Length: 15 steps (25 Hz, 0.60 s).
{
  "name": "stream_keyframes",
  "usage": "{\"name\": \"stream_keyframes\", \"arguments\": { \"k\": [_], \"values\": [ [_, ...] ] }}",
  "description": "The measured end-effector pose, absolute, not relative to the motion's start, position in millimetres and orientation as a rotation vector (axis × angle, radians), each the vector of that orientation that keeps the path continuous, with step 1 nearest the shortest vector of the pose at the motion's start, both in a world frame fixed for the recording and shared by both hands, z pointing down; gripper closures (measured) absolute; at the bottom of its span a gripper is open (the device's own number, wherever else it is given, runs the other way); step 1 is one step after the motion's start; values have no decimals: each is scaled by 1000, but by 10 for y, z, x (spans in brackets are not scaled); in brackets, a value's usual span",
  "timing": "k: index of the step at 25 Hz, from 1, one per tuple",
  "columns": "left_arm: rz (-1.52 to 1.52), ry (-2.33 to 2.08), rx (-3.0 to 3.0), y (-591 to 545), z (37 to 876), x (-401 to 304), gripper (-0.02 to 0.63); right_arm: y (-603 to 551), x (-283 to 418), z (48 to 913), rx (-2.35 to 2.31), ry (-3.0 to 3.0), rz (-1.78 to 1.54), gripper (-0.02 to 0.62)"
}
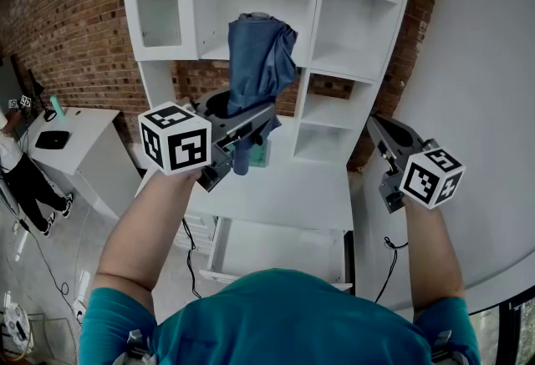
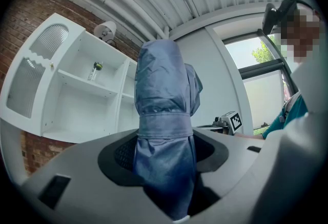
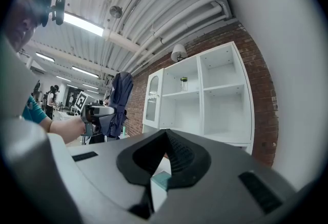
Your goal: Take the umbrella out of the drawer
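Left gripper view — left tool (image 2: 165, 159) clamped on blue umbrella (image 2: 164, 84); right tool (image 3: 165, 137) pressed together.

light: bright, even, ceiling strip lamps (image 3: 82, 24) + window (image 2: 256, 72) | edges: fisheye-bent, black vignette | focus: sharp

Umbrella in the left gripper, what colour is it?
Slate blue umbrella, best in the left gripper view.

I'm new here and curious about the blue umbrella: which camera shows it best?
The left gripper view: the umbrella fills the middle, close up, its strap visible, clamped between the jaws. The head view shows it smaller, upright before the white shelves. The right gripper view shows it small, at left.
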State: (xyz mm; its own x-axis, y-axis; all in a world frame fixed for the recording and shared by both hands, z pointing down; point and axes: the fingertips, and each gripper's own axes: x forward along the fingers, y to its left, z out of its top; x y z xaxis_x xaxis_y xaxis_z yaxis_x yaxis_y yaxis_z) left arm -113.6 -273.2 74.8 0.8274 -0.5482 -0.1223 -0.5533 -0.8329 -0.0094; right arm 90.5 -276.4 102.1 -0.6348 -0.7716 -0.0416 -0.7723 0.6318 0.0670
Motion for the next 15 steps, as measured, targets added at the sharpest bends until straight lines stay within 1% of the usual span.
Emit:
{"name": "stream_keyframes", "arguments": {
  "k": [15],
  "values": [
    [173,868,-2967,-2692,708,-1105,353,-2722,862,1020,-1332,2840,120,575]
  ]
}}
